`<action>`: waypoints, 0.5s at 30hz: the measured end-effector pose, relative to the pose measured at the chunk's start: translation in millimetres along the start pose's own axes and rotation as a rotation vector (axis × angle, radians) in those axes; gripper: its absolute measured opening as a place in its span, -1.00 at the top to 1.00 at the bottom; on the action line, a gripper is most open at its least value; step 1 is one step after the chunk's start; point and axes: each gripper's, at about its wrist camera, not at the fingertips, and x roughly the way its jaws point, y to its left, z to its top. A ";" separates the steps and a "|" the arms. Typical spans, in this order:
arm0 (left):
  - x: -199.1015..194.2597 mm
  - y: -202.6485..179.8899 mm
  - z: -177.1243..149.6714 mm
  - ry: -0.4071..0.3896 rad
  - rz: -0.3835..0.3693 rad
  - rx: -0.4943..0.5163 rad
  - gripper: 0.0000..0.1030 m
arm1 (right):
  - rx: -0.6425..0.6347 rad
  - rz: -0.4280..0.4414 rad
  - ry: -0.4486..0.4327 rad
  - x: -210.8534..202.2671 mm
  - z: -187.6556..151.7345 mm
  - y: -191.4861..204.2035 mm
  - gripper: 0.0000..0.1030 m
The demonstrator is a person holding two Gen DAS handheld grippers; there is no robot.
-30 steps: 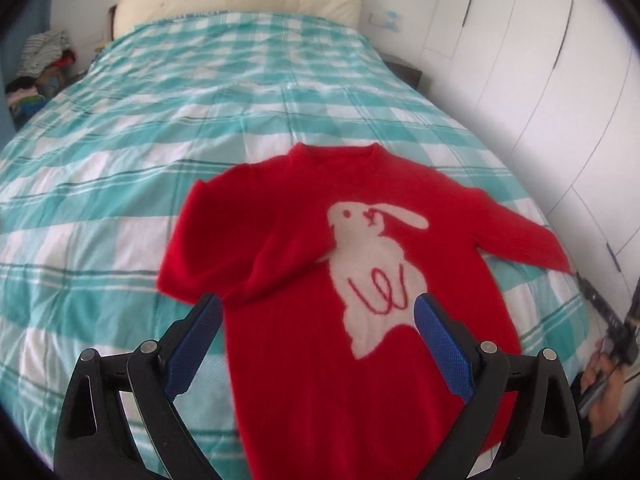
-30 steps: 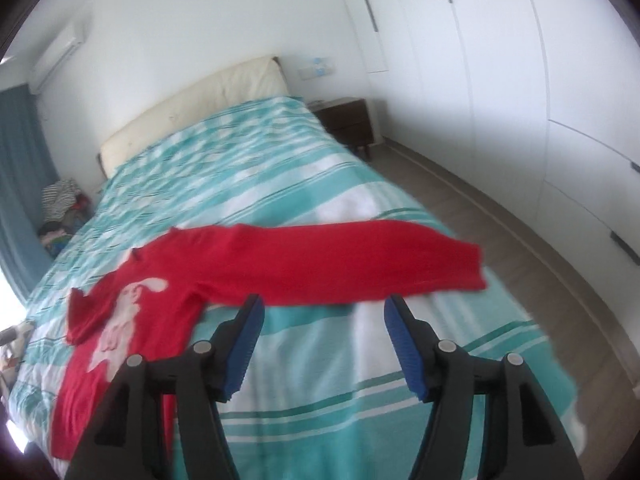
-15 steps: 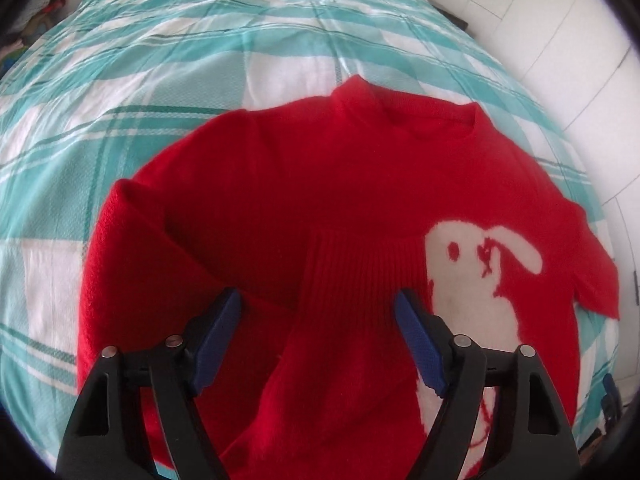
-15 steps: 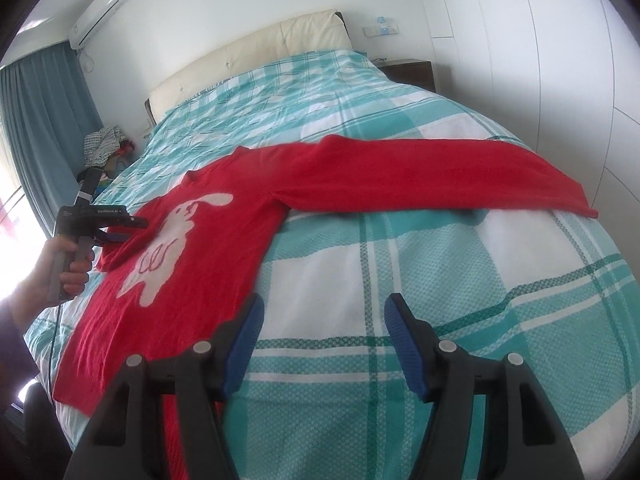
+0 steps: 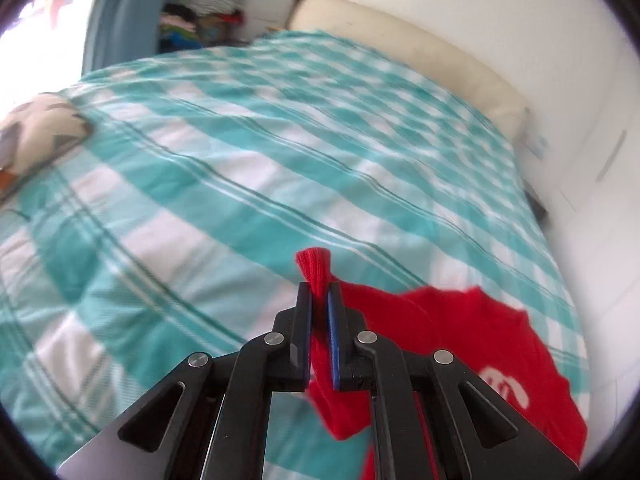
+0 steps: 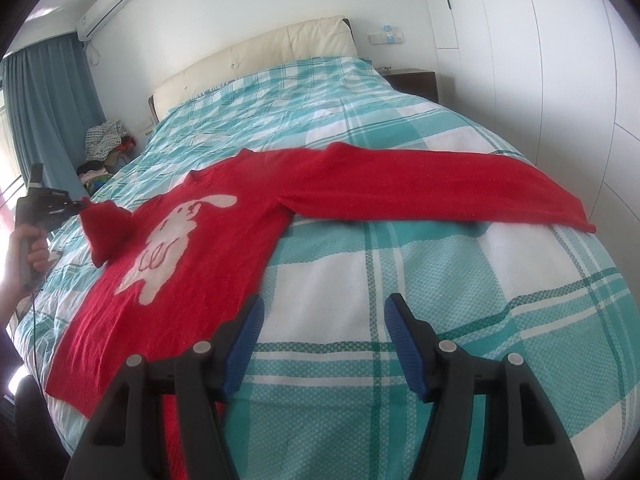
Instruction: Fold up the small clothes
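Left wrist view: low over bed [image 5: 248, 184], facing headboard [image 5: 408, 44] and curtain corner, close on own left gripper [image 5: 319, 300]. Right wrist view: from foot-side, angled down across bed, farther back. Shared: red sweater [image 6: 208, 240], bedspread, headboard.

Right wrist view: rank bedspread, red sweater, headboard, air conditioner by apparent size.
1. Checked bedspread, fills most of the frame.
2. Red sweater.
3. Cream headboard.
4. Air conditioner, smallest.
The headboard and air conditioner sit farther away, so they look smaller than they are.
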 end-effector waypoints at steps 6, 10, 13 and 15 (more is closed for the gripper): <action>-0.2 105.9 -8.3 -0.007 0.254 -0.116 0.89 | -0.021 0.010 0.020 4.1 -2.9 6.9 -0.21; 17.8 149.5 -19.0 0.039 0.272 -0.215 0.89 | -0.047 0.003 0.027 6.2 -5.6 12.6 -0.21; 30.1 173.0 -21.3 0.096 0.168 -0.292 0.86 | -0.056 -0.008 0.032 7.6 -7.3 13.8 -0.21; 40.3 178.5 -24.7 0.135 0.135 -0.299 0.76 | -0.060 -0.016 0.035 8.9 -7.6 14.1 -0.21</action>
